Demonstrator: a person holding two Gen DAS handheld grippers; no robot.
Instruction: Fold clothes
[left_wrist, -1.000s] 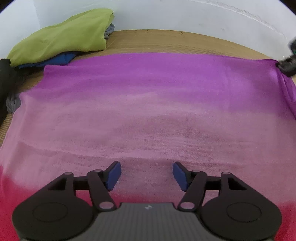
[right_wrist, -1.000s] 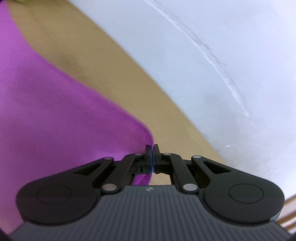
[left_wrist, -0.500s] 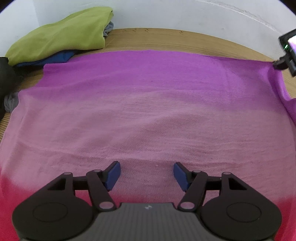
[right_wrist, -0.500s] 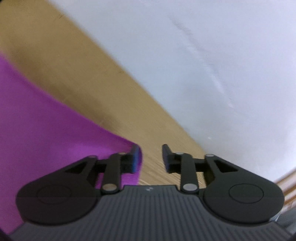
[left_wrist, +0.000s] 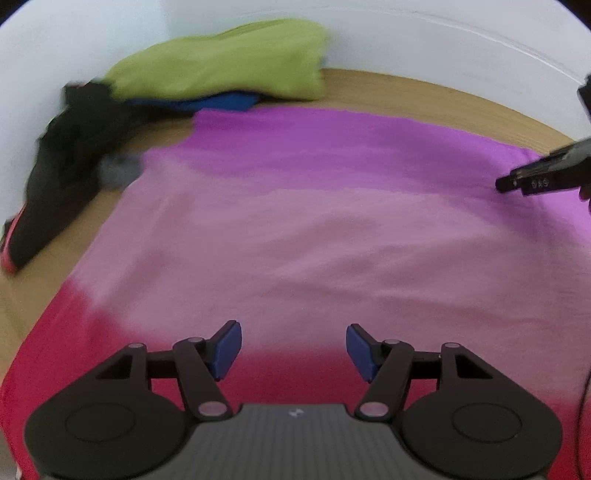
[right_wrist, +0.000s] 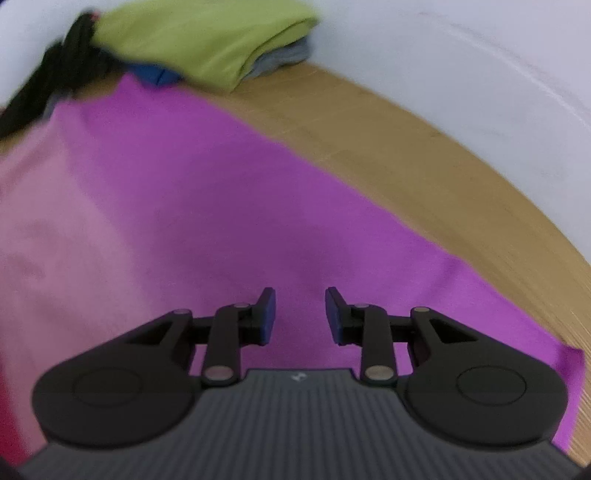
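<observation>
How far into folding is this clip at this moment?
Done: the purple-pink garment lies spread flat on the wooden table; a green top sits folded on the pile behind. In hand: nothing, since the left tool and right tool are both open above the cloth. Left: every fold.

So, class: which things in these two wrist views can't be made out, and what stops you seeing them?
- Garment, left view: its near red edge is hidden behind the left gripper.
- Black cloth, left view: motion blur; what it is can't be told.
- Grey item, right view: mostly under the green top.
- Right gripper, left view: cut by the frame edge.
</observation>
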